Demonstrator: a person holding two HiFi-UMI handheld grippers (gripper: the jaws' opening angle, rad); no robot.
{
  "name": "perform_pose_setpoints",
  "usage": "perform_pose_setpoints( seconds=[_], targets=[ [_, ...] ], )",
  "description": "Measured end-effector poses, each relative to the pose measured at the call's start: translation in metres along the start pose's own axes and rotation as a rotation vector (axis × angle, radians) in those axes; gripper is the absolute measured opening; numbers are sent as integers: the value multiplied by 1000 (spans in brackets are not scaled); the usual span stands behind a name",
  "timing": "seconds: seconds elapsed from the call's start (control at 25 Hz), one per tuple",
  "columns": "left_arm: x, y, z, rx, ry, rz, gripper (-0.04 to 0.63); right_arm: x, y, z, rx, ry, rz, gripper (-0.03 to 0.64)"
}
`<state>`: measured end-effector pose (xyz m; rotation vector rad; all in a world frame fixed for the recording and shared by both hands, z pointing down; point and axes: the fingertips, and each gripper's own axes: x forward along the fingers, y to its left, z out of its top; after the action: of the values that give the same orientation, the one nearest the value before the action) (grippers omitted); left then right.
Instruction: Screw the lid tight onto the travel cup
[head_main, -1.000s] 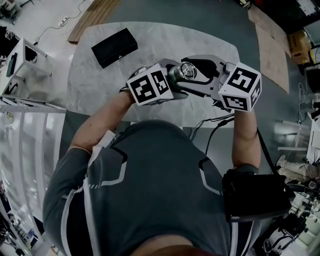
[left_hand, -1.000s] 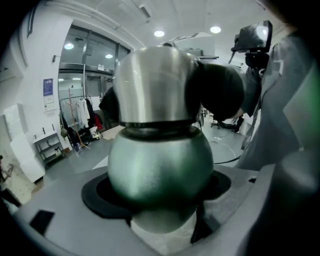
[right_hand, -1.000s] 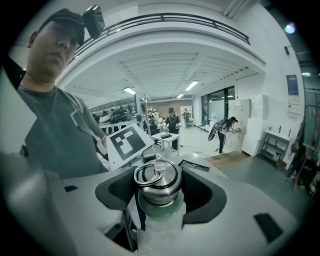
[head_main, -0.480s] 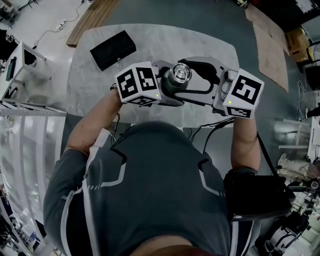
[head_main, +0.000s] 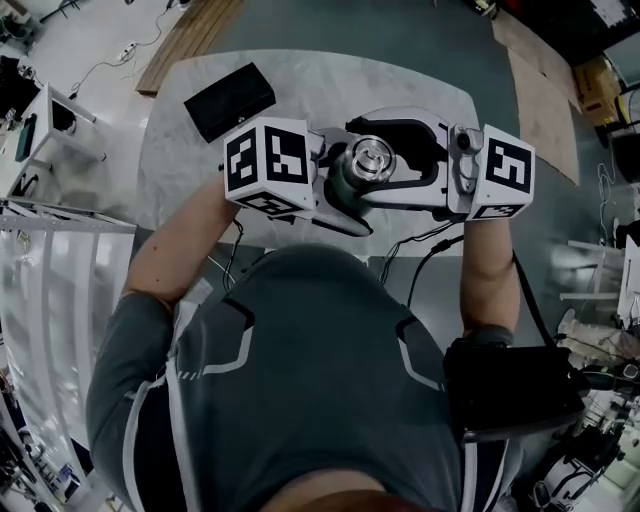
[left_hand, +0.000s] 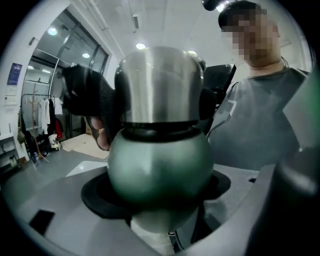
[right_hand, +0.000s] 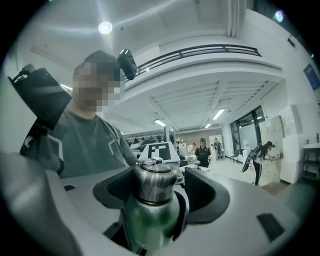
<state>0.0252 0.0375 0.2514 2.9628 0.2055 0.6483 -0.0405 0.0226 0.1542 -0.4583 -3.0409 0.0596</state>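
Travel cup (left_hand: 159, 170) sat squeezed in my left gripper (left_hand: 157, 197) — my right gripper (right_hand: 162, 197) had just opened, loose around the lid (right_hand: 155, 180); I guessed one twist was done.

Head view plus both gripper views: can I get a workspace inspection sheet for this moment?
Surface: pale marble-look table.
Job's things: travel cup held off the table, steel lid on top.
Clutter: black box at the table's far left.
Tools: left tool shut on the travel cup's green body; right tool: its jaws have just been opening, lid between them, pads clear.
Cables: black cables hang below the hands.
Surroundings: boards on the floor; white stand at left.
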Motion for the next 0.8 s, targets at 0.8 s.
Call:
perform_pose_setpoints(
  seconds=[0.8],
  targets=[
    [-11, 37, -15, -64, 45, 174, 397, -10, -28, -14, 32, -4, -268, 311]
  ],
)
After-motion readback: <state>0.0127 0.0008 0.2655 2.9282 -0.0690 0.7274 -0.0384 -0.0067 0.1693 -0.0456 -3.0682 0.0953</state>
